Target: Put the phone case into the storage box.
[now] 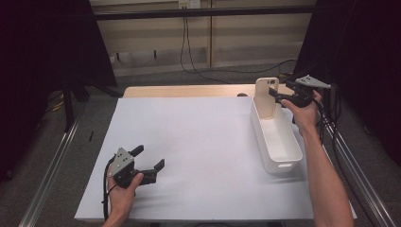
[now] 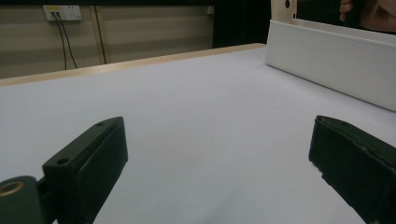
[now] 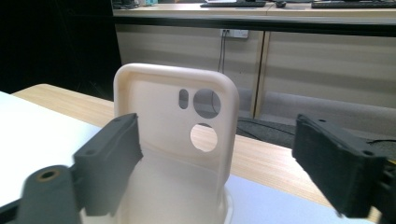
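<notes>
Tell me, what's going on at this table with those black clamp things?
A person holds a two-jaw gripper in each hand. The right gripper hovers open at the far end of a long white bin, right by a cream phone case standing upright in that end; its jaws are not closed on the case. The left gripper rests open on the white table, holding nothing.

A cream phone case (image 1: pixel 265 97) stands upright at the far end of the long white bin (image 1: pixel 283 153), leaning against the bin's far wall with its open inner side facing back down the bin. Its camera cutouts sit near the top: two round holes and a small oval slot, clear in the right gripper view (image 3: pixel 175 126). The bin itself lies lengthwise on the right side of the white table sheet (image 1: pixel 198 151).
</notes>
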Tool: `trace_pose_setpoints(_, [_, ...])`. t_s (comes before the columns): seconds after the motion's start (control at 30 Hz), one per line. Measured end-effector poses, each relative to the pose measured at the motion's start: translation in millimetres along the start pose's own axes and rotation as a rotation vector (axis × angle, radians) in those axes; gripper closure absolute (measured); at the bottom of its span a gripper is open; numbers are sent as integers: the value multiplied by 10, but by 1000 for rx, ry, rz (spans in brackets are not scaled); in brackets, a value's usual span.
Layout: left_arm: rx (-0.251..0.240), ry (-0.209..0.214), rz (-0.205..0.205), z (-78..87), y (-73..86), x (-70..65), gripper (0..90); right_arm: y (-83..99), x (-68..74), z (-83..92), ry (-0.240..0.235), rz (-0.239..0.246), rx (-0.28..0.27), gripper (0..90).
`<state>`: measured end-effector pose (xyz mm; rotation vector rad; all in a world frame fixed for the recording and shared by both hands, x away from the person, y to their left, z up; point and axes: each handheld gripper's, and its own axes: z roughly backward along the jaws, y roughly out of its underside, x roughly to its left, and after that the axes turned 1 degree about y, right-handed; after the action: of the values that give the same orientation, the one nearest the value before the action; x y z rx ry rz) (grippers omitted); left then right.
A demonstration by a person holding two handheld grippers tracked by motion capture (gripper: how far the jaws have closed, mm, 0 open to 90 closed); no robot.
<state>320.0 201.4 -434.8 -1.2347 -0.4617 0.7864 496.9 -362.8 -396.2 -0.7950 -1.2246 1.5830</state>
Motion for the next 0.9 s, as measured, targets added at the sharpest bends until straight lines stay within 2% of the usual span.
trace_pose_setpoints(0.3, [-12, 1, -3, -3, -12, 3, 45, -37, 45, 56, 20, -29, -12, 37])
trace_pose_setpoints(0.57, [-22, 0, 1, 30, -18, -1, 44, 13, 98, 136, 17, -42, -15, 24])
trace_pose_setpoints(0.8, [-37, 1, -14, 77, -36, -8, 43, 39, 124, 230, 37, -48, -18, 15])
trace_pose_setpoints(0.9, [-45, 2, -5, 86, -40, -17, 42, 28, 146, 290, 38, -49, -27, 11])
